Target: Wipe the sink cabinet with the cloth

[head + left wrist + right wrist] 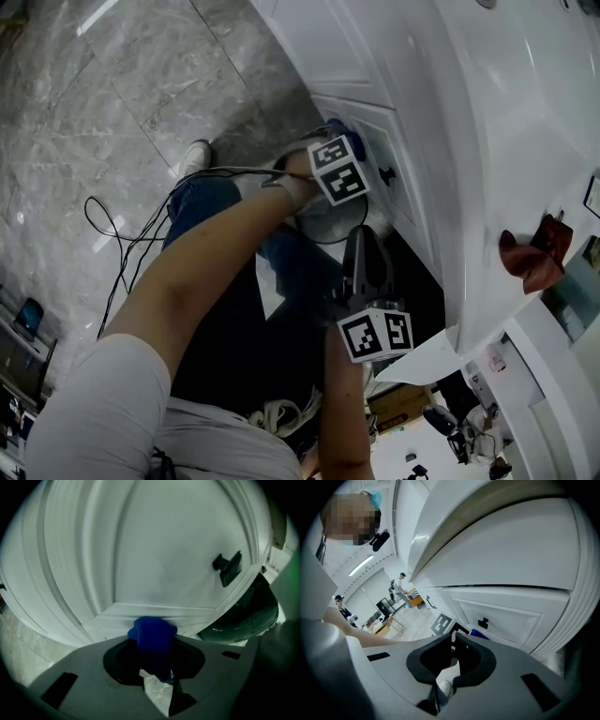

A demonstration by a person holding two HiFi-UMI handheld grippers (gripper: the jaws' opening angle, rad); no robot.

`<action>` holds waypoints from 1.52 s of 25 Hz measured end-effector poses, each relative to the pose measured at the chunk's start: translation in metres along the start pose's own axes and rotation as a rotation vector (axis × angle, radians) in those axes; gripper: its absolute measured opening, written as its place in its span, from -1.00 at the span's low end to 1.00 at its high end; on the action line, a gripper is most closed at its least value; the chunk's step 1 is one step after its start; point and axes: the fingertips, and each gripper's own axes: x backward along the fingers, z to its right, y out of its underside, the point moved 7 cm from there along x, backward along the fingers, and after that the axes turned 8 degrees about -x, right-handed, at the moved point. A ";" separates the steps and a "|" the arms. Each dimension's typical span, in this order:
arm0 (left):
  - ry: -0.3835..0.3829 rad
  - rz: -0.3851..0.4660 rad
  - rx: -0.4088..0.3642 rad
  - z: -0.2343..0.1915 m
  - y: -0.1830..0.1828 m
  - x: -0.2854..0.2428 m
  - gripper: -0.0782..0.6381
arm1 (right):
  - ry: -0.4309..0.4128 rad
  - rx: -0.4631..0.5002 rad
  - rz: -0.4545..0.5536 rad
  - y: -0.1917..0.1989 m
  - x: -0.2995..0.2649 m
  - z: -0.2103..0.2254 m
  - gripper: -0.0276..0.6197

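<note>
Left tool point(153, 645) gripping cloth point(152, 631), against cabinet door point(164, 550)

Grey marble floor point(103, 84); black cable point(123, 239) looped on it; white shoe point(194, 157); dark red crumpled object point(531, 256).

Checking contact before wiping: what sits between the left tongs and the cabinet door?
The blue cloth, clamped in the left tongs, seems to touch the lower rail of the cabinet door; the left gripper view shows it.
</note>
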 end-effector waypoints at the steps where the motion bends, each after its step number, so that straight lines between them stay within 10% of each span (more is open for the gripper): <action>1: 0.006 0.002 -0.004 0.001 -0.001 0.002 -0.44 | 0.007 0.000 0.000 0.000 0.003 0.001 -0.80; 38: 0.025 0.206 -0.048 0.030 -0.078 0.117 -0.45 | 0.032 -0.116 0.020 -0.002 0.052 -0.037 -0.80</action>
